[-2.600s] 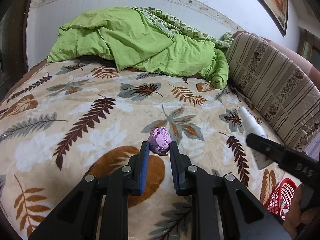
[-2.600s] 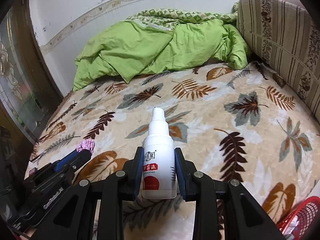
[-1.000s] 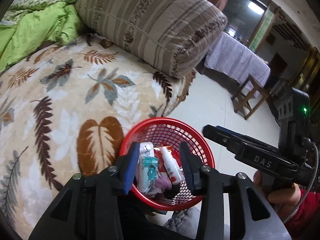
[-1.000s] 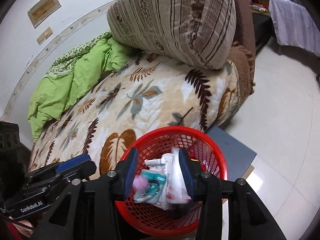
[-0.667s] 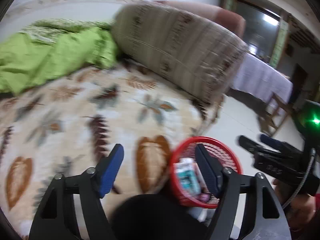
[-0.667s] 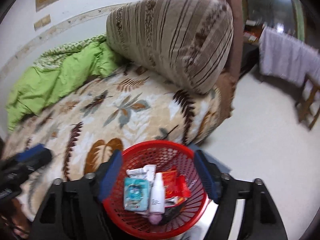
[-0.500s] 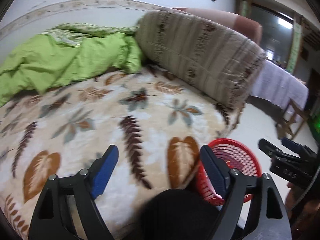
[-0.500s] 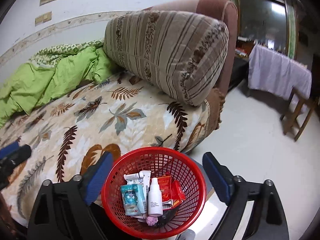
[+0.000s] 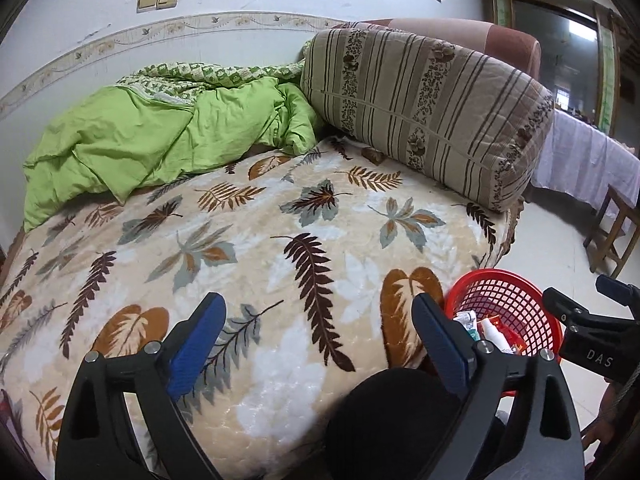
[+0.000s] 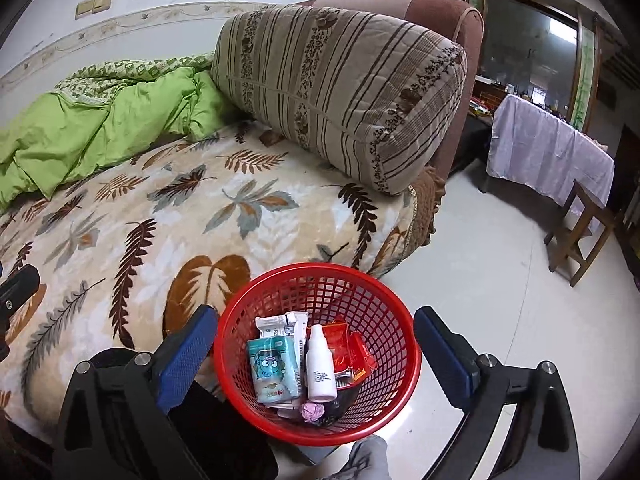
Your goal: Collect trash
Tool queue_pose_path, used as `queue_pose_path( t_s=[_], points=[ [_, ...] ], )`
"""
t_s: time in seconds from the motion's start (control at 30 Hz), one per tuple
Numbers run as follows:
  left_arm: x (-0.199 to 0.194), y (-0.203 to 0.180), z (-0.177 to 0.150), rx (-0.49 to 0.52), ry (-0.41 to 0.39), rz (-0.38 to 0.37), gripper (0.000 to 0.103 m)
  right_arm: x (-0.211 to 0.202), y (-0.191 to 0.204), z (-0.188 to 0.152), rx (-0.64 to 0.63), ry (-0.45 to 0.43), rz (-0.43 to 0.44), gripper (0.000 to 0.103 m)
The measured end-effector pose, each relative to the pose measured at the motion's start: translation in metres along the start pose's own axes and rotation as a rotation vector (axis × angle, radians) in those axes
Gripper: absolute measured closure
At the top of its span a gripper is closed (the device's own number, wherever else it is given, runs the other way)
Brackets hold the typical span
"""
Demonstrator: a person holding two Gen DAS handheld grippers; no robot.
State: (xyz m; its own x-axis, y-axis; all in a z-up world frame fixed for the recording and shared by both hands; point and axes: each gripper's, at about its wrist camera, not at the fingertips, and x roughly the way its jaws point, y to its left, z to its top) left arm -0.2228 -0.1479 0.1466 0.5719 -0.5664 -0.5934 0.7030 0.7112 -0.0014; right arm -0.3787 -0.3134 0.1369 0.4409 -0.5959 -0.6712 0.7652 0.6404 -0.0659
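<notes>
The left gripper (image 9: 316,320) is held spread wide with nothing between its blue pads, above the near edge of the leaf-patterned blanket (image 9: 256,240). The right gripper (image 10: 316,344) is likewise spread wide and empty, and it is poised over the red mesh basket (image 10: 264,288), which is framed between its fingers.

Inside the basket a white dropper bottle (image 10: 320,364), a teal cartoon-printed packet (image 10: 272,368), a white wrapper (image 10: 280,324), red-orange sachets (image 10: 344,352) and a crumpled pink paper ball (image 10: 312,412) are seen lying together. No loose trash can be made out on the blanket in either view, so the collecting is judged to be largely or wholly done; only what may be hidden under the rumpled green duvet (image 9: 160,136) or behind the striped bolster pillow (image 9: 424,112) would be left to check.

The basket's full contents, and its place on the pale tiled floor (image 10: 500,280) just beside the bed's corner, are shown only by the right wrist view. In the left wrist view only the basket's rim and a few item tops are caught at the right, but more of the blanket's left stretch is laid open, and the right gripper's fingers are seen beside the basket.
</notes>
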Motion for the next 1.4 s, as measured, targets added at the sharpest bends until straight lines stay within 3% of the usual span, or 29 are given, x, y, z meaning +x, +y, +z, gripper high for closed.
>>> queue_pose_path(
  t_s=[1.4],
  points=[
    [0.0009,-0.0038,0.0016,0.012,0.003,0.061,0.002,0.0074,-0.0004,-0.0037,0.01,0.021,0.022,0.004]
  ],
)
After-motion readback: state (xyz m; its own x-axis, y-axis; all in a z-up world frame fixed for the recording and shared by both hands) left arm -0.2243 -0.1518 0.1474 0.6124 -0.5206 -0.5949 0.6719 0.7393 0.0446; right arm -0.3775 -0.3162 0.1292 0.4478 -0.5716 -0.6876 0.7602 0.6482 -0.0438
